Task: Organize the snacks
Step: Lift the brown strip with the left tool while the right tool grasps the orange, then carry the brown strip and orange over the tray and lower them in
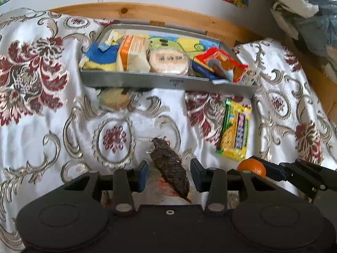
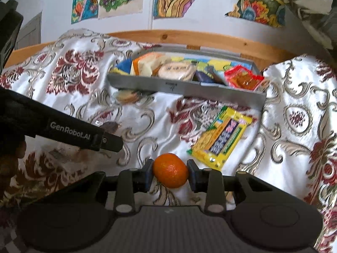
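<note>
I'm over a bed spread of white satin with dark red flowers and silver scrolls, rumpled all the way across; a pine rail runs along its far edge, and above that a white wall carries colourful drawings, at least four sheets. Starting on the left: my left gripper has a dark brown dried snack in clear wrap between its fingers, and the wrap seems caught on the left pad, though I can't tell for sure that the pads press it; it hangs in front of the cloth near the spread's near edge. Up toward the far edge sits one grey tray, tilted on the folds, packed with snacks: a blue and yellow pack, an orange and white carton, a round pale pack, a dark blue packet, a red and orange one. One round pale biscuit pack peeks out from under the tray's near left corner. Moving right, one yellow and green packet lies flat just before the tray's near right corner. And my right gripper is clamped on one mandarin, both pads against its sides, held above the cloth. At the far right, a heap of crumpled cloth.
</note>
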### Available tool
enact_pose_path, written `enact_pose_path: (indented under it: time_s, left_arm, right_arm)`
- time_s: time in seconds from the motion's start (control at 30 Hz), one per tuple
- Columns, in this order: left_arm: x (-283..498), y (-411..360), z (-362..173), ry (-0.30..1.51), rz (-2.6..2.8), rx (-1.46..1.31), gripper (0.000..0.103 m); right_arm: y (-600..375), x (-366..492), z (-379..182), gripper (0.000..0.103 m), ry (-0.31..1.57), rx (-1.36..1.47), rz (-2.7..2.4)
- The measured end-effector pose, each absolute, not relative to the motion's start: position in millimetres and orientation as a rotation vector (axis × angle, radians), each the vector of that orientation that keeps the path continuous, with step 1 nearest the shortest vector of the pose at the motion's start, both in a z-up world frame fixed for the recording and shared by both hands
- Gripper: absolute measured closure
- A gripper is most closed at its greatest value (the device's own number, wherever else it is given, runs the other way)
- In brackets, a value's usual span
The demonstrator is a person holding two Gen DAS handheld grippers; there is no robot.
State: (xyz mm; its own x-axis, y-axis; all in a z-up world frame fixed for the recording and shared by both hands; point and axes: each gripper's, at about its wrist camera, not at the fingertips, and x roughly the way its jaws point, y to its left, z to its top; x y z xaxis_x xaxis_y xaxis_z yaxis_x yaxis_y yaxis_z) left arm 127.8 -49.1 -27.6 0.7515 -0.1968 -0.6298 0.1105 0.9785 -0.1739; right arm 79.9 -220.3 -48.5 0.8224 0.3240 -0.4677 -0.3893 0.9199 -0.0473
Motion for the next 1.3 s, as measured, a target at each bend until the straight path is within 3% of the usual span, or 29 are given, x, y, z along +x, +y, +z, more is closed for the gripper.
enact_pose_path:
  time_s: [0.8, 1.3]
  left_arm:
    - [254.0, -52.9, 70.0, 0.456, -0.186, -0.020, 0.059]
    - [357.8, -76.3, 50.0, 0.523, -0.215, -0.054, 0.059]
  right_arm:
    - [-231.4, 172.5, 38.4, 0.065, 0.218, -0.183, 0.365]
    - [-239.7, 289.9, 36.9, 0.065, 0.286, -0.153, 0.313]
